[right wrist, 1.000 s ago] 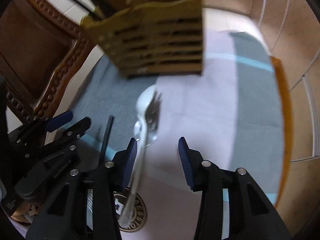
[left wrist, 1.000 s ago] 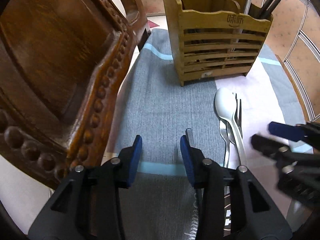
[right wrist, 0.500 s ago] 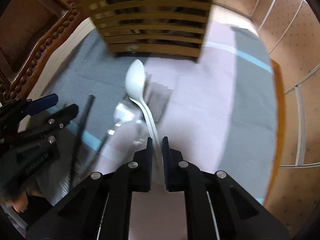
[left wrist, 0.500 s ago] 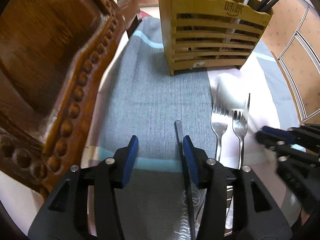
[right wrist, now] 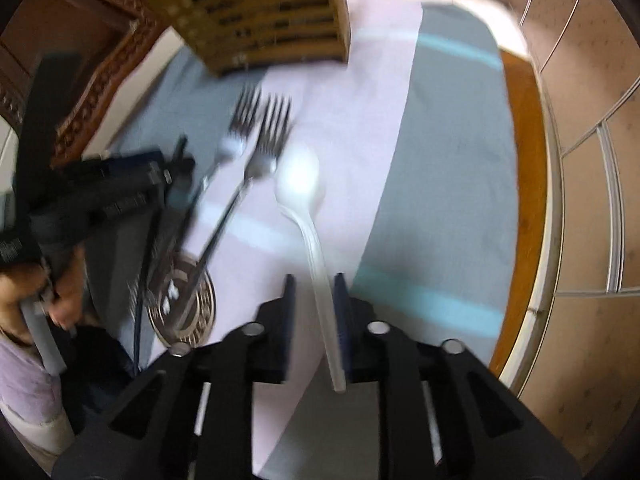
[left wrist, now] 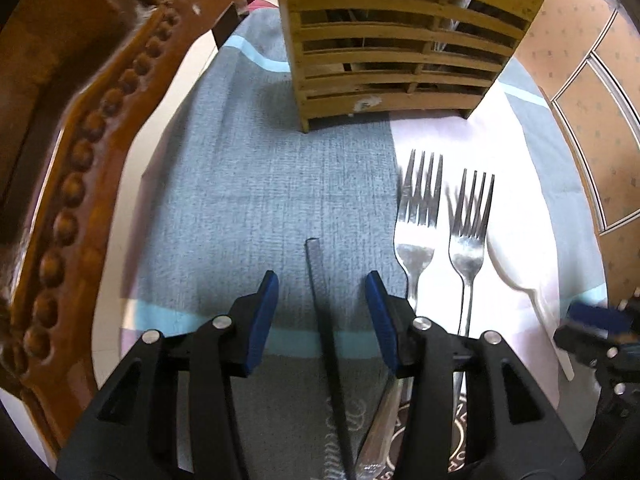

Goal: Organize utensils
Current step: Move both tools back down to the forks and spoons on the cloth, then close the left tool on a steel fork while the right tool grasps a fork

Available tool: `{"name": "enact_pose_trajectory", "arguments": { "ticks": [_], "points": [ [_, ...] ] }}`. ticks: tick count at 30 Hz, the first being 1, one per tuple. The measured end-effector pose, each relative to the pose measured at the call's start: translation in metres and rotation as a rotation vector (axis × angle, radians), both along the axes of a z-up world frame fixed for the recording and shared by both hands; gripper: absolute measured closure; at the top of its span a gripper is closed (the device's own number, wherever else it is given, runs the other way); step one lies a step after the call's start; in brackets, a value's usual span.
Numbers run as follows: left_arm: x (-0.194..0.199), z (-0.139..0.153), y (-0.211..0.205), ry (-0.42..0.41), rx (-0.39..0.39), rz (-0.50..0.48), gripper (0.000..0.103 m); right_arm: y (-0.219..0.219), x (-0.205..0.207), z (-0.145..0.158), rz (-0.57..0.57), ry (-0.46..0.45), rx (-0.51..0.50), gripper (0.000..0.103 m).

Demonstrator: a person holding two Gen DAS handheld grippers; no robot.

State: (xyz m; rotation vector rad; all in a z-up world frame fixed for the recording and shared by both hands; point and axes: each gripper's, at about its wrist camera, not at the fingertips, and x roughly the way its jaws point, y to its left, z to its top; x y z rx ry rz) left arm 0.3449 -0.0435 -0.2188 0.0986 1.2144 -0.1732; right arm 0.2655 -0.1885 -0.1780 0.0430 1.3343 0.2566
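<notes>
Grey-and-white tablecloth point(left wrist: 248, 200) beside carved wooden chair point(left wrist: 80, 160).

Shiny steel forks point(left wrist: 418, 216): two, counted right of the left gripper
White plastic spoon point(right wrist: 301, 184): one
Thin black chopstick point(left wrist: 324, 320): one
Slatted bamboo utensil holder point(left wrist: 400, 40): one

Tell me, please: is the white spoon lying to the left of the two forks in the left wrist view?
No, the white spoon lies right of both forks on the cloth.

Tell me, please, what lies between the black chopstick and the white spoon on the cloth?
Two metal forks, side by side, between the black chopstick and white spoon; the left wrist view shows it.
</notes>
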Motion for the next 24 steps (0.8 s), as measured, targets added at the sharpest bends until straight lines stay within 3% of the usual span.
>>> {"name": "enact_pose_trajectory", "arguments": {
  "ticks": [5, 7, 11, 14, 19, 22, 24],
  "points": [
    [0.009, -0.004, -0.013, -0.012, 0.005, 0.001, 0.056, 0.012, 0.033, 0.005, 0.001, -0.022, -0.013, 0.061],
    [0.009, -0.005, -0.015, -0.014, 0.007, -0.002, 0.057, 0.017, 0.046, -0.001, 0.008, -0.01, -0.054, 0.06],
    [0.009, -0.005, -0.021, -0.022, -0.003, -0.025, 0.08, 0.031, 0.054, -0.012, 0.038, -0.003, -0.092, 0.062],
    [0.009, -0.005, -0.027, -0.022, -0.01, -0.035, 0.086, 0.027, 0.052, -0.015, 0.019, -0.017, -0.107, 0.069],
    [0.006, 0.001, -0.035, -0.045, -0.019, -0.037, 0.084, 0.001, 0.056, -0.009, -0.093, -0.032, -0.099, 0.068],
    [-0.001, 0.015, -0.04, -0.09, -0.004, -0.046, 0.066, -0.007, 0.061, 0.004, -0.145, -0.07, -0.015, 0.068],
    [0.0, 0.017, -0.045, -0.101, 0.008, -0.041, 0.064, -0.003, 0.066, 0.012, -0.143, -0.092, 0.028, 0.068]
  ]
}}
